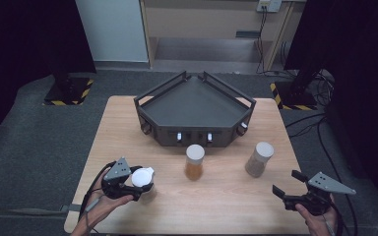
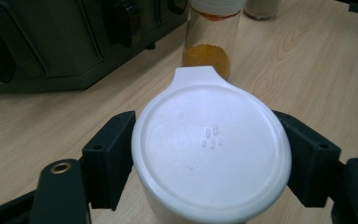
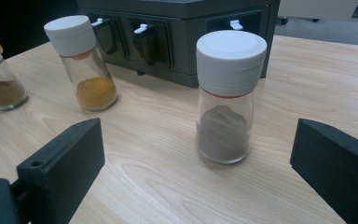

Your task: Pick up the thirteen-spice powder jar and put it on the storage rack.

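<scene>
In the lower left of the high view, the left gripper (image 1: pixel 137 184) is held low over the table (image 1: pixel 226 196), the forearm entering from the bottom edge. Its jaws are clamped on a white-lidded spice jar (image 1: pixel 143 178); in the left gripper view both black jaws press against the jar (image 2: pixel 212 154) just under its lid. In the lower right, the right gripper (image 1: pixel 288 183) rests level in the hand, jaws spread apart, pointing toward the grey-powder jar (image 1: pixel 259 158). An orange-powder jar (image 1: pixel 195 161) stands mid-frame before the dark tray (image 1: pixel 197 105).
</scene>
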The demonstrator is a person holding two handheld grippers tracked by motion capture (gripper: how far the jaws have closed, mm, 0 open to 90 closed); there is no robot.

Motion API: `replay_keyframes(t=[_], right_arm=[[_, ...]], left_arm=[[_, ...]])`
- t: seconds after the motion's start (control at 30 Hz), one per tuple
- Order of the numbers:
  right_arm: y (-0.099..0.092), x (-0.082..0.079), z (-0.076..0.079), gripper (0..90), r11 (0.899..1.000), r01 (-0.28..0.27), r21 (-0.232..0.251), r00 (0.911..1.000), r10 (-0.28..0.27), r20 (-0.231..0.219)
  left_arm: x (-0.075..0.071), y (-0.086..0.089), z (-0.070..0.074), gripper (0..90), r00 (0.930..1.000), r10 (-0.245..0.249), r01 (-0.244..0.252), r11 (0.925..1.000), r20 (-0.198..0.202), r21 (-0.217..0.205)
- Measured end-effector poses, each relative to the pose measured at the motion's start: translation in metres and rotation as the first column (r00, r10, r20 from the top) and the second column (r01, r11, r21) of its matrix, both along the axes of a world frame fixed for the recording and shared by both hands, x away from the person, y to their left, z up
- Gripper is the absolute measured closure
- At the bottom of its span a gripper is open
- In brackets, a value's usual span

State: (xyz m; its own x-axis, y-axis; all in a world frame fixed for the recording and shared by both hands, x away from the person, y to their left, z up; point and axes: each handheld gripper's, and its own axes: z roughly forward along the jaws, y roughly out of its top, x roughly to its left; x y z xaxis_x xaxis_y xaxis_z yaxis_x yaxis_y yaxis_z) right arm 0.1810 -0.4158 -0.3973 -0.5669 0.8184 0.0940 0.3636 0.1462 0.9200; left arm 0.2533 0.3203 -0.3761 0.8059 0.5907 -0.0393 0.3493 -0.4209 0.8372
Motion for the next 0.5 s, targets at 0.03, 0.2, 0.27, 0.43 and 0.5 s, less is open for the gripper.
replay_keyframes(t=[0.03, 0.2, 0.27, 0.43, 0.5], right_arm=[[0.0000, -0.0001, 0.0001, 3.3, 1.000, 0.000, 0.000, 1.0000, 0.000, 0.000], [-0.0003, -0.0002, -0.0001, 3.0, 1.000, -0.001, 0.002, 1.0000, 0.001, 0.002], [-0.0004, -0.0002, -0.0002, 2.9, 1.000, -0.002, 0.003, 1.0000, 0.001, 0.002], [-0.0008, -0.0002, -0.0004, 2.4, 1.000, -0.004, 0.006, 1.0000, 0.004, 0.003], [-0.0003, 0.0000, -0.0004, 2.2, 1.000, -0.003, 0.004, 1.0000, 0.003, 0.002]], left_arm=[[-0.0007, -0.0005, 0.0001, 28.3, 1.0000, -0.001, 0.001, 1.0000, 0.005, 0.002], [-0.0017, -0.0025, 0.0011, 29.2, 0.9999, -0.004, 0.004, 0.9999, 0.015, 0.012], [-0.0016, -0.0027, 0.0017, 29.2, 0.9999, -0.005, 0.005, 0.9999, 0.015, 0.015], [0.0004, -0.0014, 0.0038, 29.3, 0.9999, -0.012, 0.012, 0.9997, 0.012, 0.023], [0.0014, -0.0010, 0.0054, 29.4, 0.9998, -0.016, 0.015, 0.9994, 0.012, 0.032]])
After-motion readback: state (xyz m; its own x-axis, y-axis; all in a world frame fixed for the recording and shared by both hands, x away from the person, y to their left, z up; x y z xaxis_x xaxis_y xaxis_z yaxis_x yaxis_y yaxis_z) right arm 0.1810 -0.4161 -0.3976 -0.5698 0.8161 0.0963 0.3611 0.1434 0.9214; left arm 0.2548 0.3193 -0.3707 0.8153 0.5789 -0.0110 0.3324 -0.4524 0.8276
